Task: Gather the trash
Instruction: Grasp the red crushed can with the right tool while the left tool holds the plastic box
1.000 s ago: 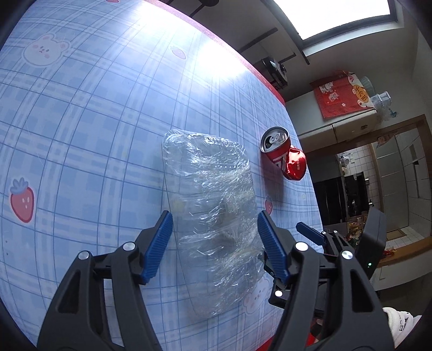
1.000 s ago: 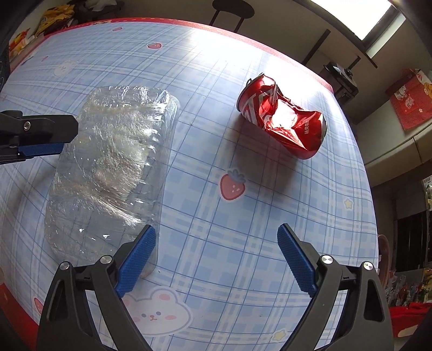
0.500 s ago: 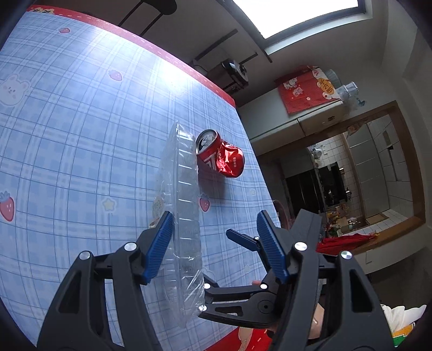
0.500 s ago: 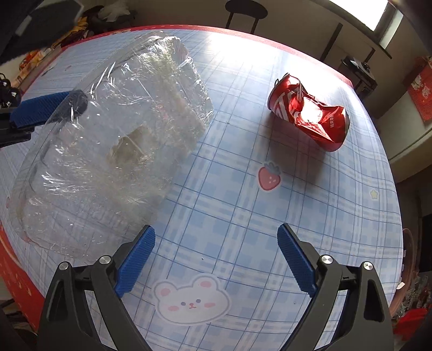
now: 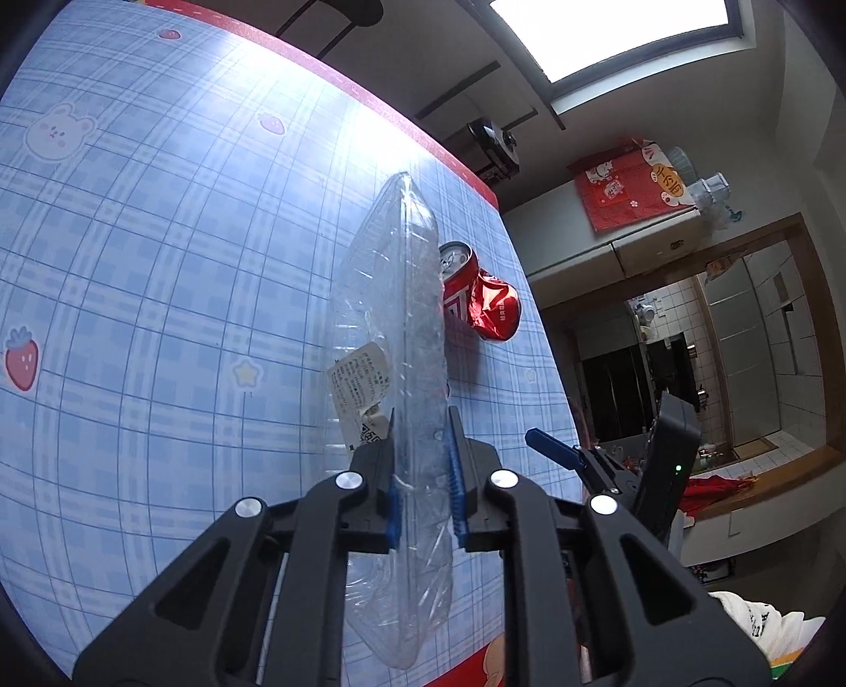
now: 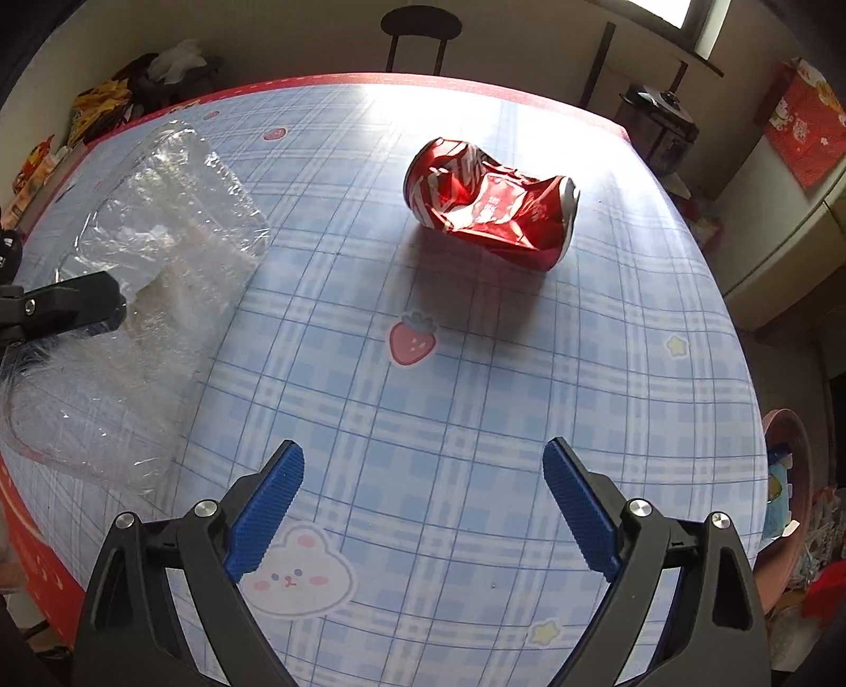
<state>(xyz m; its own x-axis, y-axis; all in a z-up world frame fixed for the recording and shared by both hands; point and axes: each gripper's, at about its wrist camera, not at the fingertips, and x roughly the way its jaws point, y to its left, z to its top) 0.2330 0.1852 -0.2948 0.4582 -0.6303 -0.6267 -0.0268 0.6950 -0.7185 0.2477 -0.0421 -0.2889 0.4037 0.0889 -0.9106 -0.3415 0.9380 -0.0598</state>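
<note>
My left gripper (image 5: 421, 423) has its jaws closing tight on a crumpled clear plastic container (image 5: 396, 296), the blue pads pressing both faces. The container is held edge-on, lifted off the blue plaid tablecloth (image 5: 158, 264), with a white label (image 5: 359, 386) on its side. In the right wrist view the same container (image 6: 158, 253) hangs at the left with one black finger (image 6: 69, 306) of the left gripper on it. A crushed red soda can (image 6: 492, 211) lies on its side farther back. My right gripper (image 6: 423, 454) is open above the cloth, short of the can, nothing between its pads.
The table's red edge (image 6: 31, 528) runs close on the left and near side. A dark chair (image 6: 420, 26) stands at the far edge, a black appliance (image 6: 661, 121) at the far right. A pink basin (image 6: 788, 475) sits beyond the right edge.
The left jaws went from wide open around the flat container to shut on it, and the container was tipped on edge and lifted. The right gripper drew nearer the can.
</note>
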